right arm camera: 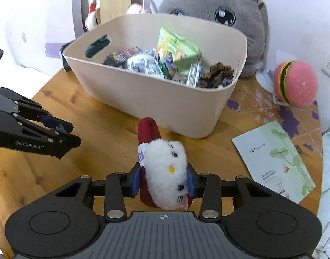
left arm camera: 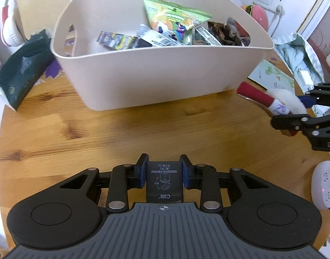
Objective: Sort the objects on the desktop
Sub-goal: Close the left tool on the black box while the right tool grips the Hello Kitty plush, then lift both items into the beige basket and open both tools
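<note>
A beige bin (left arm camera: pixel 160 73) stands on the round wooden table (left arm camera: pixel 121 129) and holds several snack packets, with a green bag (left arm camera: pixel 175 17) on top. The bin also shows in the right wrist view (right arm camera: pixel 156 99). My left gripper (left arm camera: pixel 165 173) is shut on a small dark grey box (left arm camera: pixel 165 179), held above the table in front of the bin. My right gripper (right arm camera: pixel 163 180) is shut on a white plush toy with a red body (right arm camera: pixel 165 172), held before the bin. That toy (left arm camera: pixel 272 100) and my right gripper (left arm camera: pixel 302 109) show at the right of the left wrist view.
A dark green tissue pack (left arm camera: pixel 24 69) lies left of the bin. A green leaflet (right arm camera: pixel 274 159), a pink burger toy (right arm camera: pixel 296 84) and light cloth (left arm camera: pixel 300 56) are to the right. A grey plush cat (right arm camera: pixel 214 15) sits behind the bin. A white power strip (left arm camera: pixel 324 187) is at the right edge.
</note>
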Demonstrator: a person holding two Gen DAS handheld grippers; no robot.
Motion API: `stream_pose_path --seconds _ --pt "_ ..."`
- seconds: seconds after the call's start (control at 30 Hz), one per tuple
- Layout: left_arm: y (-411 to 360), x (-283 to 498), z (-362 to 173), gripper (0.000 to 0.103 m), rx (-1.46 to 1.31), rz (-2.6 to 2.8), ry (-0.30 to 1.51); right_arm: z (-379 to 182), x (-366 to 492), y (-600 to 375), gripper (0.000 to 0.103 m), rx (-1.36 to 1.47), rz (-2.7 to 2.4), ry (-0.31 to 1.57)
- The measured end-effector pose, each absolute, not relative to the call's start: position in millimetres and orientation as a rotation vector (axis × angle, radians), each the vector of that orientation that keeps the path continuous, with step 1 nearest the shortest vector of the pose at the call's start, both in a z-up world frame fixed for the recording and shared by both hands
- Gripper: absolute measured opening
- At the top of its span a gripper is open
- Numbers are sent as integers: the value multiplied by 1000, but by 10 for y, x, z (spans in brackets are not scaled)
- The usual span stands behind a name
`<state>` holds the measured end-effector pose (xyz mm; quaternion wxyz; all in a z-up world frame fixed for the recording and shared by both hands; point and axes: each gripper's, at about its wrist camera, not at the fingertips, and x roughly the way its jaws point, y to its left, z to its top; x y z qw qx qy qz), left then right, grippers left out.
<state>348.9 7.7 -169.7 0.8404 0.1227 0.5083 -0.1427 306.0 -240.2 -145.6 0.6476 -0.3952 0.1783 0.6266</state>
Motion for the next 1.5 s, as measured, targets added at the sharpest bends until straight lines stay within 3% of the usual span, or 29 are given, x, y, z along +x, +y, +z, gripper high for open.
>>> stream_pose_path --seconds 0.57,0.97,1.23,1.5 --pt "378 3558 -864 32 291 -319 960 -746 2804 -2822 39 -816 1466 231" --pt "188 4040 -384 32 298 -292 838 -261 2653 -2569 39 -762 1497 83" --pt "-93 4414 -384 32 298 -271 803 -156 2594 -2132 39 -733 1485 47" --pt "-252 4753 -653 32 270 -211 892 -262 2632 -1621 39 -715 1460 137"
